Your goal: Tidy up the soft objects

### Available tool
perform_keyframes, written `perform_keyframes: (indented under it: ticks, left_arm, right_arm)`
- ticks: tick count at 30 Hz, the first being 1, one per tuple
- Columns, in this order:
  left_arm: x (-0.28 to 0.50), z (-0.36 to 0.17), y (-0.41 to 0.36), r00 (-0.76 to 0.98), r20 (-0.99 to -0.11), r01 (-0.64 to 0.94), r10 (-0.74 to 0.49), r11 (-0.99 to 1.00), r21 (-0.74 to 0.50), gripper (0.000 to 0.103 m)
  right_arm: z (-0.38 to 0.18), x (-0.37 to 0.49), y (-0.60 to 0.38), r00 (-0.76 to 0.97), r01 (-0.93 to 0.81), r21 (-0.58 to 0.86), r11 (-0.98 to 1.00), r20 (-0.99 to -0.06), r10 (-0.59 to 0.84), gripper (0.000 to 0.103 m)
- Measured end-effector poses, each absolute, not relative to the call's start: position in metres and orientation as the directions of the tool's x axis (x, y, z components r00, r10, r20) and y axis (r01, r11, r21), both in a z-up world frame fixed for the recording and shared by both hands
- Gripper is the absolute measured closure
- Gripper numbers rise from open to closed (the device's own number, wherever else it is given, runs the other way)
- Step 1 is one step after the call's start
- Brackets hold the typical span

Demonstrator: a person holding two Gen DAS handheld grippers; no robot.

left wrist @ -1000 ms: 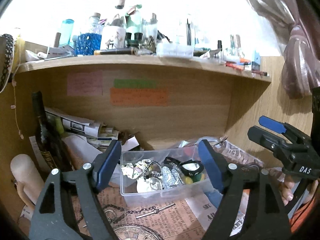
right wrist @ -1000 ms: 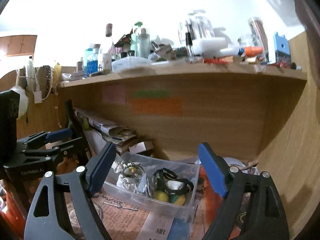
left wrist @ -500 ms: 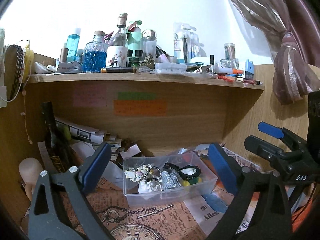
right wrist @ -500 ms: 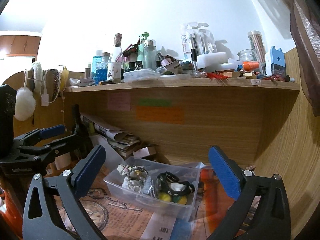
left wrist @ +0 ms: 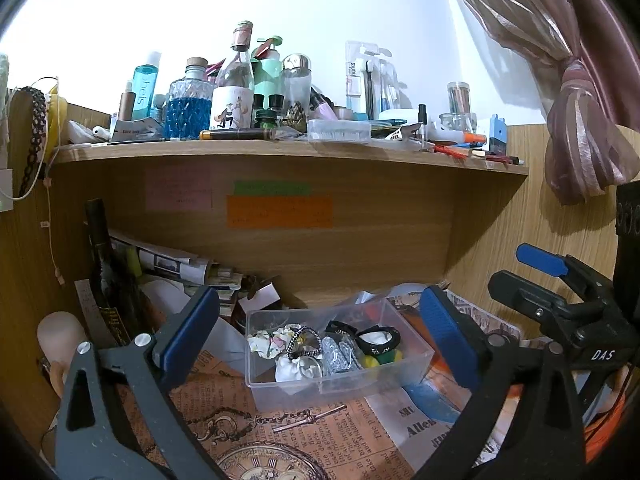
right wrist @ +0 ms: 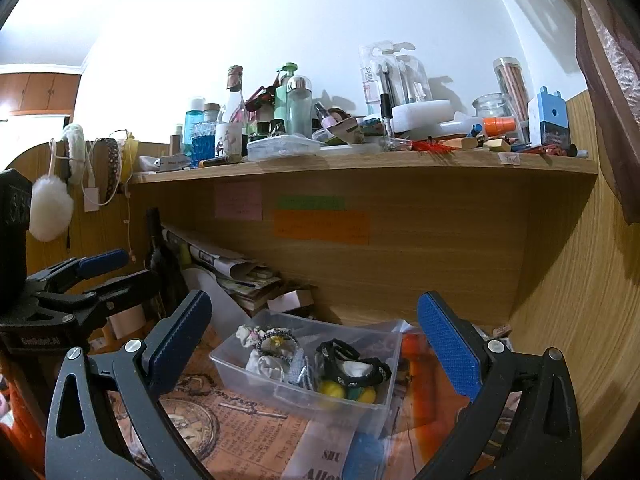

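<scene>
In the left wrist view, the left gripper (left wrist: 320, 334) now stands wider than a second ago, empty, framing the clear bin (left wrist: 416, 364) of soft objects on the worktop. In the right wrist view, the right gripper (right wrist: 314, 334) has likewise spread wide and empty; sorting looks finished.

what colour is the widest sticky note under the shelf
Orange sticky note, clearest in the left wrist view.

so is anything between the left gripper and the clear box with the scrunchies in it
Nothing visible stands in the way. The left gripper is open and empty, and the clear plastic box sits straight ahead on the printed paper. The box has no lid, so the scrunchies lie exposed from above.
</scene>
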State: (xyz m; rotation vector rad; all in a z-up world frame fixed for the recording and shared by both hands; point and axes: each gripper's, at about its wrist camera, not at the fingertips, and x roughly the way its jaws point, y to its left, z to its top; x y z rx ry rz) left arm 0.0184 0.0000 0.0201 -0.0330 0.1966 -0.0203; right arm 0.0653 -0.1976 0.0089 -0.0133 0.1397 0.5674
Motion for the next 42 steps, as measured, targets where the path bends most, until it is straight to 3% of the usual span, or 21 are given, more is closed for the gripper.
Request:
perform_keyframes:
  ticks: [42]
  left_arm:
    - [0.026,0.009,-0.001,0.974,-0.223,0.034,-0.040,0.999,-0.034,0.000]
  right_arm:
    - [0.004,0.069,-0.198,0.833,-0.533,0.032,0.845,-0.150,0.532,0.000]
